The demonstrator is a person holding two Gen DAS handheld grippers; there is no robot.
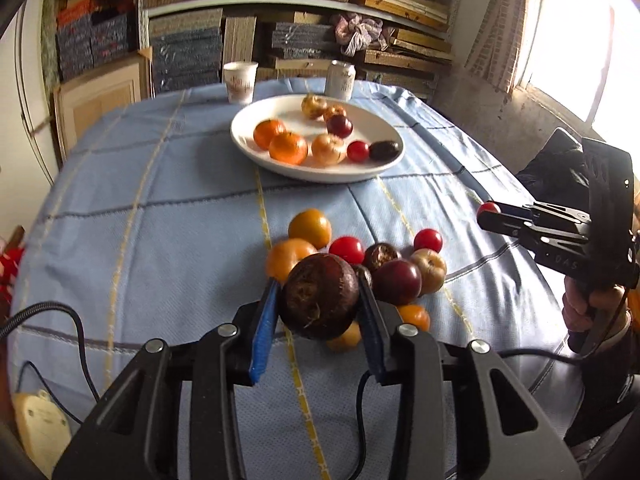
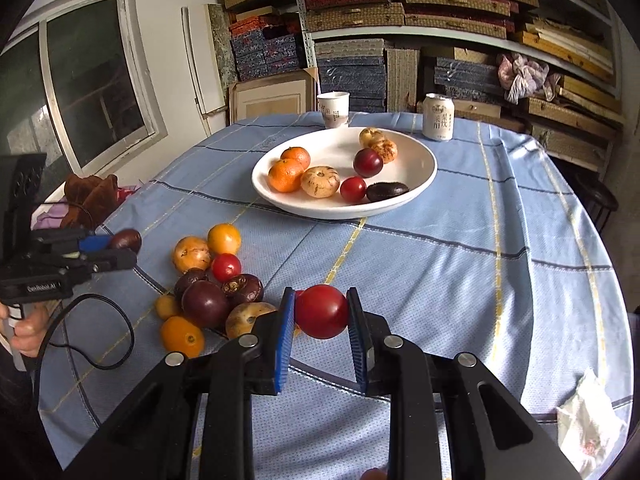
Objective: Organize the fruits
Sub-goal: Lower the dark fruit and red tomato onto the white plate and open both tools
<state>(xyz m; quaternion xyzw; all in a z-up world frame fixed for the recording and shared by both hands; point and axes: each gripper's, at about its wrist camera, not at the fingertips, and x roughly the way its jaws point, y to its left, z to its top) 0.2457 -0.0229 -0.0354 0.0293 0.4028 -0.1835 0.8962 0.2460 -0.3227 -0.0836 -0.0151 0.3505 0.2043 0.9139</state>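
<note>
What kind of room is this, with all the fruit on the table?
Probably a storeroom or workshop used as a dining spot, not a proper kitchen. Shelves packed with stacked boxes fill the back wall, a bare wall surrounds the window, and the table wears a blue checked cloth.

The left gripper (image 2: 120, 248) body bears small pale lettering, seemingly "GenRobot.AI", though it is blurred. The right gripper (image 1: 490, 216) body shows embossed letters reading roughly "DAS". The can (image 2: 438, 117) carries a round emblem and dark Chinese characters too small to make out, and the cup (image 2: 333, 109) has rows of tiny printed marks that cannot be read either.
</note>
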